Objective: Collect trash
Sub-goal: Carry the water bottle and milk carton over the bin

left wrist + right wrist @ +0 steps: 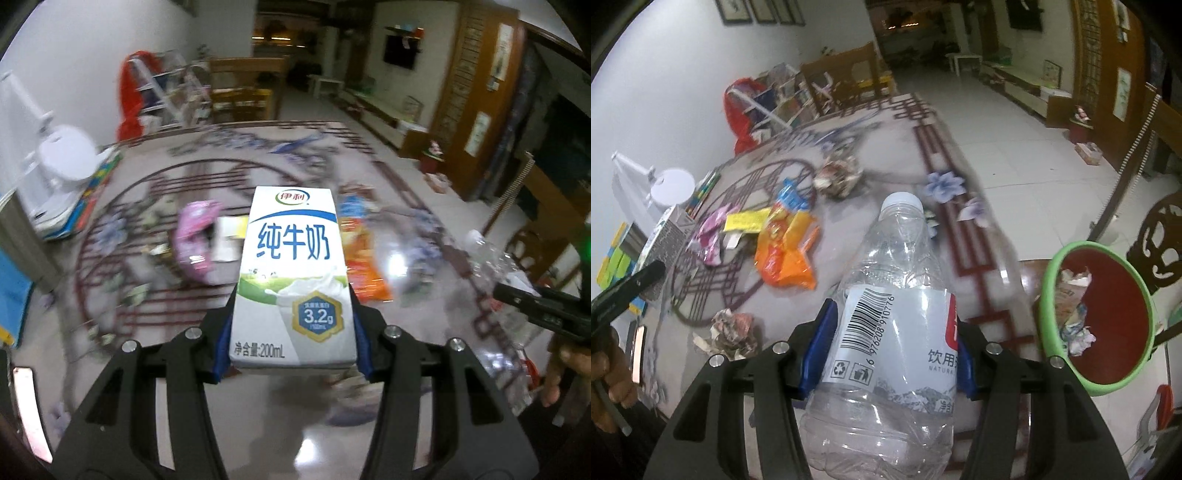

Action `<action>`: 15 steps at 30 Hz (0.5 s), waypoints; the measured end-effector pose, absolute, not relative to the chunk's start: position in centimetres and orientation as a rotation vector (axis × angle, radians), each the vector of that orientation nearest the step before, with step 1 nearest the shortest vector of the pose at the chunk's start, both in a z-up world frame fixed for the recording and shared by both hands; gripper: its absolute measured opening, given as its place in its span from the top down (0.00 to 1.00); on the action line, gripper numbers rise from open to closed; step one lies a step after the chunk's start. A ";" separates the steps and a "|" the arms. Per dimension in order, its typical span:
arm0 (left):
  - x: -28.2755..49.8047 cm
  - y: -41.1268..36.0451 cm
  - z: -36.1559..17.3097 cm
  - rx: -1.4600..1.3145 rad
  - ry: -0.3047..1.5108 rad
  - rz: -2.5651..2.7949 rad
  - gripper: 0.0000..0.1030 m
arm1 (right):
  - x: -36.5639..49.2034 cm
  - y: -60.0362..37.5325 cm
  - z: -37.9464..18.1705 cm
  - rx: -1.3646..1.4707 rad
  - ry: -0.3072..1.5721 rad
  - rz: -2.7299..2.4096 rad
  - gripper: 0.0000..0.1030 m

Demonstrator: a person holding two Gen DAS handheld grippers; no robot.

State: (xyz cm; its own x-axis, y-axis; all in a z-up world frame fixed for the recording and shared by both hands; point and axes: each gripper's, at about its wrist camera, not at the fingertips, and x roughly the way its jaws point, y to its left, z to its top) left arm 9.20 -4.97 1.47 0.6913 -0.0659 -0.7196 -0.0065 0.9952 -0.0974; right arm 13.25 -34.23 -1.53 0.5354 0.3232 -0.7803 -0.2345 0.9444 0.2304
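My left gripper (291, 328) clamps the milk carton (291, 273), my right gripper (886, 350) the bottle (890, 314) — bin (1049, 280) at right holds some scraps; wrappers (786, 251) remain centre-left on the table (879, 184).

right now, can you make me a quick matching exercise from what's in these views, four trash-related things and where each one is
Things:
1. milk carton
2. clear plastic bottle
3. orange snack wrapper
4. white crumpled paper

Places:
A. lying on the patterned table
B. inside the green-rimmed bin
C. clamped in the left tool
D. clamped in the right tool

Pairs: 1-C, 2-D, 3-A, 4-B
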 end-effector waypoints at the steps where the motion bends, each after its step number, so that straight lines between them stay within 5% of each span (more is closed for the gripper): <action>1: 9.5 -6.2 1.7 -0.089 0.807 -0.061 0.52 | 13.3 -35.1 -1.2 0.113 0.941 0.323 0.47; 15: 14.7 -22.1 1.2 -0.061 0.832 -0.375 0.52 | 15.1 -47.9 1.3 0.253 0.856 0.127 0.47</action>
State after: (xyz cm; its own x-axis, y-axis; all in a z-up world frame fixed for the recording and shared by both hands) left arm 14.73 -22.07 1.24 0.6116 -0.3483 -0.7103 0.3011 0.9328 -0.1981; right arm 15.14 -47.86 1.28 0.6499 0.2116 -0.7299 -0.0091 0.9626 0.2709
